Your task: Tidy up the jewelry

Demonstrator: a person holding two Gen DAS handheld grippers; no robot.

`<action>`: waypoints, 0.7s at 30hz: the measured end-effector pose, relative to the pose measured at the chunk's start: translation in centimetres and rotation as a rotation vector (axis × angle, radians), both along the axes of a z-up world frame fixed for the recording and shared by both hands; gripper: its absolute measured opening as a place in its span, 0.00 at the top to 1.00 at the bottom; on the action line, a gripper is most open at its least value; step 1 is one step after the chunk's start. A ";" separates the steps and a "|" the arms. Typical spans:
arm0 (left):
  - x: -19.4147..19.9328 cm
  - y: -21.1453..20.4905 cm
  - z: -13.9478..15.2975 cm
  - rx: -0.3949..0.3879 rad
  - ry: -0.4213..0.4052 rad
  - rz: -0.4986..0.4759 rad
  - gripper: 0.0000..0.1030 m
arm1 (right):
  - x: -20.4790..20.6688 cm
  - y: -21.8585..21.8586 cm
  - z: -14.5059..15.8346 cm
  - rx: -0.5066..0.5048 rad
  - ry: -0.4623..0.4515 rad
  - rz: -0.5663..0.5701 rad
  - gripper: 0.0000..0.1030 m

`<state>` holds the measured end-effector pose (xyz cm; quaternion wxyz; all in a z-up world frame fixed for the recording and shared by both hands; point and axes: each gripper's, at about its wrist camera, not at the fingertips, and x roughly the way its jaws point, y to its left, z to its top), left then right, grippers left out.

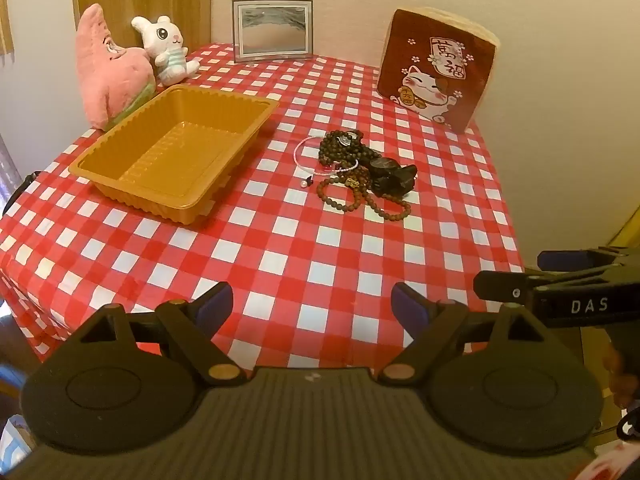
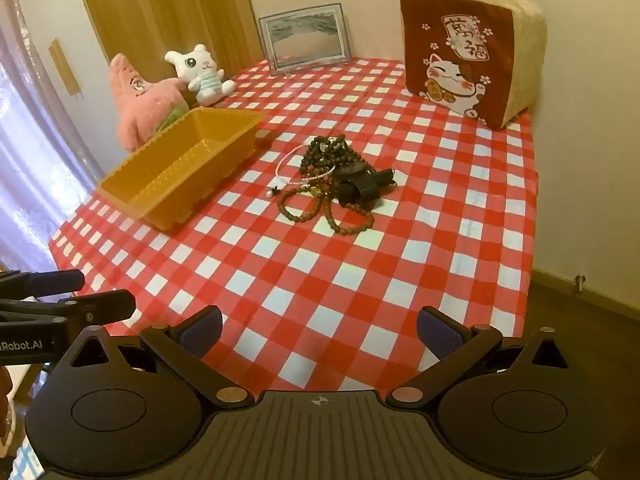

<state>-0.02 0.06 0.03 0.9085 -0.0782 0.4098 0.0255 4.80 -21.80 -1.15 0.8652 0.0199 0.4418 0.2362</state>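
A heap of jewelry (image 1: 356,170) (image 2: 332,180) lies mid-table on the red-and-white checked cloth: dark and brown bead strands, a thin pink-and-white bracelet (image 1: 316,160) (image 2: 296,168), and a black carved piece (image 1: 394,174) (image 2: 360,186). Left of the heap stands an orange plastic tray (image 1: 120,148) (image 2: 132,182) with nothing in it. My left gripper (image 1: 312,306) hangs open over the table's near edge, well short of the heap. My right gripper (image 2: 320,330) is open too, above the near edge. Each gripper shows at the side of the other's view.
At the back left sit a pink plush star (image 1: 108,72) (image 2: 136,96) and a white plush rabbit (image 1: 168,50) (image 2: 202,72). A picture frame (image 1: 272,30) (image 2: 306,36) leans on the wall, and a lucky-cat cushion (image 1: 436,68) (image 2: 464,56) stands at the back right.
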 end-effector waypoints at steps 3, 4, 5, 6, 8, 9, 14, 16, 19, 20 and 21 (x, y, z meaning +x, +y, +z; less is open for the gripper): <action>0.0 0.0 0.0 0.007 0.005 0.000 0.17 | 0.0 0.1 0.1 -0.009 -0.014 0.000 0.00; 0.0 0.0 0.0 0.007 0.006 -0.001 0.17 | -0.1 0.1 0.1 -0.009 -0.016 0.000 0.00; 0.0 0.0 0.0 0.007 0.006 -0.002 0.17 | -0.1 0.1 0.1 -0.010 -0.016 0.000 0.00; 0.0 0.0 0.0 0.007 0.006 -0.003 0.17 | -0.1 0.1 0.2 -0.008 -0.017 0.002 0.00; 0.0 0.0 0.0 0.009 0.006 -0.001 0.17 | 0.0 0.2 0.2 -0.005 -0.017 0.001 0.00; 0.1 0.0 0.0 0.010 0.006 -0.001 0.17 | 0.0 0.3 0.4 -0.006 -0.018 0.001 0.00; 0.1 0.2 -0.1 0.010 0.006 0.002 0.17 | 0.0 0.2 0.1 -0.005 -0.018 0.003 0.00; 0.1 0.0 -0.1 0.009 0.003 0.004 0.17 | -0.1 0.4 0.4 -0.007 -0.019 0.006 0.00; 0.1 0.0 -0.1 0.009 0.004 0.001 0.17 | -0.1 0.5 0.5 -0.010 -0.023 0.007 0.00; 0.1 0.0 -0.1 0.009 0.004 0.001 0.17 | -0.2 0.5 0.1 -0.016 -0.031 0.011 0.00; 0.1 0.0 -0.1 0.008 0.004 0.002 0.17 | -0.2 0.5 0.1 -0.015 -0.032 0.011 0.00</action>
